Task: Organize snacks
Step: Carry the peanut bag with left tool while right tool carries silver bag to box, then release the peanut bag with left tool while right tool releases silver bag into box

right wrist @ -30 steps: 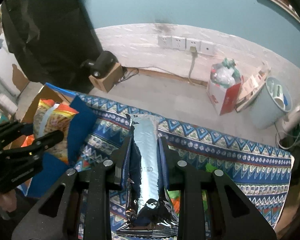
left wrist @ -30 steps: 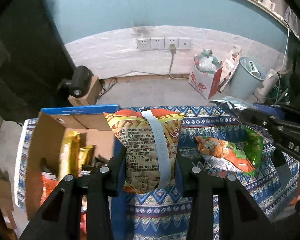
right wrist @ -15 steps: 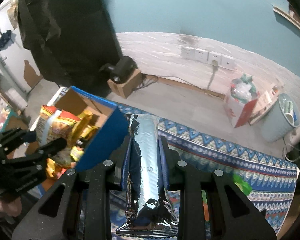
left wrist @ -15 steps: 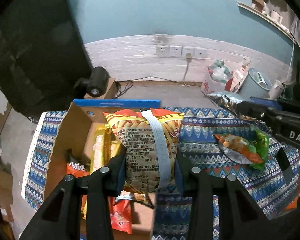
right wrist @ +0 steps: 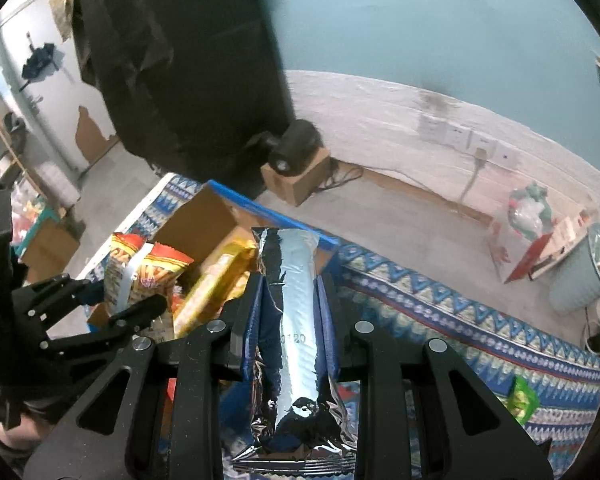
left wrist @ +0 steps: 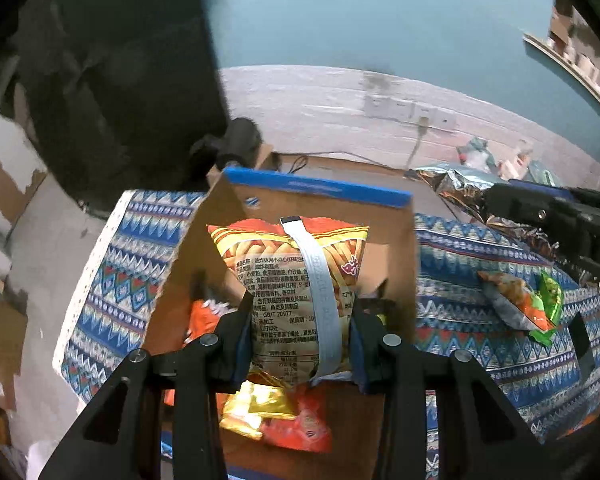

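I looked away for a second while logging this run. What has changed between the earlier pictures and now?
The left tool carried its orange chip bag leftward, from over the patterned cloth to above the open cardboard box. The right tool followed with the silver foil bag, now near the box's blue rim. Nothing was let go or newly taken. The green-orange packet stayed on the cloth.

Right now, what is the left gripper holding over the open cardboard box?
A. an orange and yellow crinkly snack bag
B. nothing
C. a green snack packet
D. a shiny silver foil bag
A: the left gripper pinches the orange and yellow snack bag above the cardboard box; the right gripper holds the silver foil bag.
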